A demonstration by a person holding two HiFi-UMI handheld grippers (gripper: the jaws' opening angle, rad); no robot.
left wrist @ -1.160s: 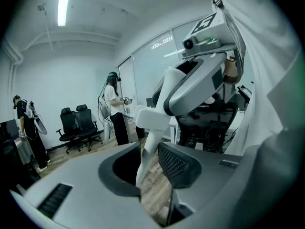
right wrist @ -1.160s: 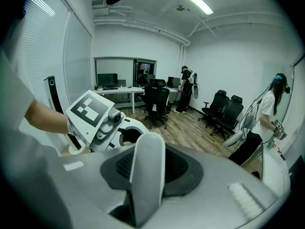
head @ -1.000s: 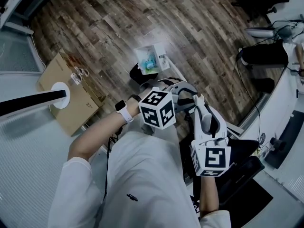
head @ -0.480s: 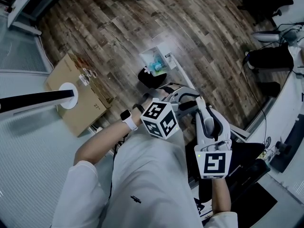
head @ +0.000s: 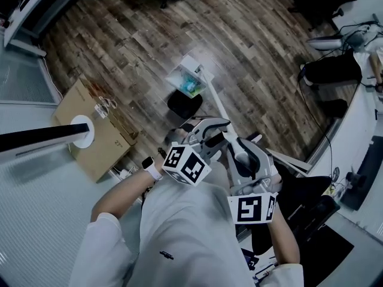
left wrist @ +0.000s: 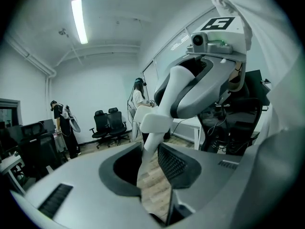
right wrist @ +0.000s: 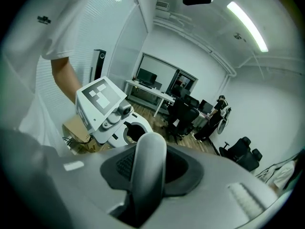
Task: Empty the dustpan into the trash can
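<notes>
The white dustpan holds teal and pale scraps and hangs at the far rim of the black trash can. Its long white handle runs back to both grippers. My right gripper is shut on the grey rounded grip at the handle's near end. My left gripper sits further along, with the thin white shaft between its fingertips. Those jaws have just eased open a little, and the shaft still fills the gap. The right gripper's body looms above it.
A cardboard box with a white round lamp base lies left on the wooden floor. Black office chairs and desks stand beyond. A desk edge with cables runs along the right. People stand at the room's far end.
Both grippers have slid lower and leftward in the head view, so more of the handle shows. The right gripper has rolled. The pan stays at the can's far rim.
</notes>
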